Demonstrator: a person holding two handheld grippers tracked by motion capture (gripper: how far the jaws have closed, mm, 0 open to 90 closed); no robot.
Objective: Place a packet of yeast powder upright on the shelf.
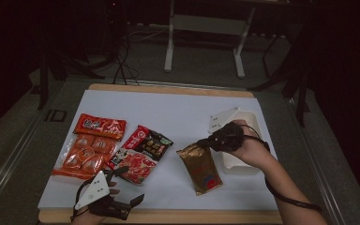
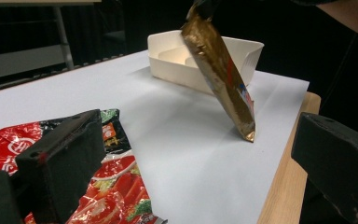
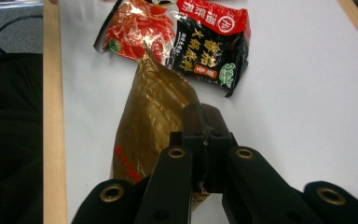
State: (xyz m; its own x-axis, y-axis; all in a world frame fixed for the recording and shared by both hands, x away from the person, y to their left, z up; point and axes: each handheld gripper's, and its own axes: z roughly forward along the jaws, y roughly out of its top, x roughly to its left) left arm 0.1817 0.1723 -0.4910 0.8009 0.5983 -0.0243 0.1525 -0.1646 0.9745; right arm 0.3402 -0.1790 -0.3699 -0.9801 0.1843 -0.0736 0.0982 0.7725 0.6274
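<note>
The gold pouch (image 1: 200, 168) is pinched at its top edge between the jaws of the right gripper (image 1: 204, 143), which are pressed together on the foil. In the left gripper view the gold pouch (image 2: 221, 74) is seen tilted, top end raised, only its lower corner touching the white sheet (image 2: 191, 140). In the right gripper view the pouch (image 3: 151, 116) is seen hanging away from the closed jaws toward the table edge. Just behind the right gripper, the white tray (image 1: 243, 161) is seen, partly covered by the right hand (image 1: 246, 145).

Beyond the pouch's far end, a black-and-red packet (image 3: 209, 49) and a red clear packet (image 3: 137, 28) are laid touching each other. Farther off, two orange packets (image 1: 86, 145) are laid near the sheet's left side.

The left gripper (image 1: 124, 185) is held low at the near edge of the table (image 1: 168, 216), jaws spread wide with nothing between them. The red clear packet is found just under its left finger (image 2: 63, 154).
</note>
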